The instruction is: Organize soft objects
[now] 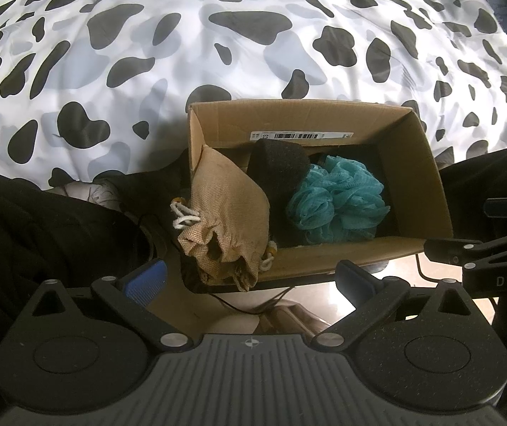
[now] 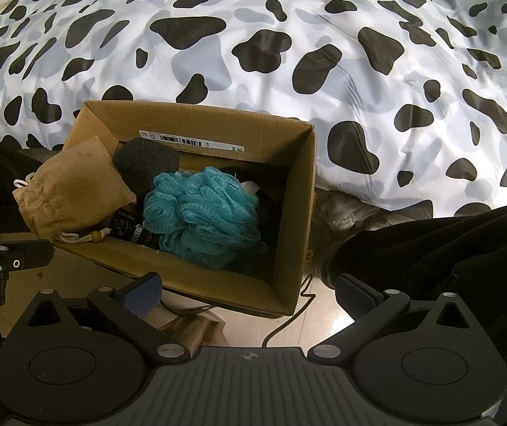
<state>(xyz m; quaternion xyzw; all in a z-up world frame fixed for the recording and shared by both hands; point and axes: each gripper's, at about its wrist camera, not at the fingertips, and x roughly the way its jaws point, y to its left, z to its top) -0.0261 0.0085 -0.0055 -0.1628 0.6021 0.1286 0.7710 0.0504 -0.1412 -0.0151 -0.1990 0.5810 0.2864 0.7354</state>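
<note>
An open cardboard box (image 1: 424, 177) (image 2: 299, 191) stands on the floor against the bed. Inside lie a teal mesh bath pouf (image 1: 337, 200) (image 2: 200, 209), a black sponge-like pad (image 1: 278, 167) (image 2: 145, 159) and other dark items. A tan burlap drawstring pouch (image 1: 228, 220) (image 2: 72, 191) leans over the box's left rim, partly hanging out. My left gripper (image 1: 250, 278) is open just short of the box's near wall, nothing between its fingers. My right gripper (image 2: 250, 293) is open too, near the box's near right corner.
A cow-print duvet (image 1: 218, 35) (image 2: 360, 53) covers the bed behind the box. Black-clothed legs (image 1: 22, 220) (image 2: 448, 248) flank the box on both sides. A thin black cable (image 2: 289, 323) trails on the tiled floor. A shoe (image 2: 345, 213) sits right of the box.
</note>
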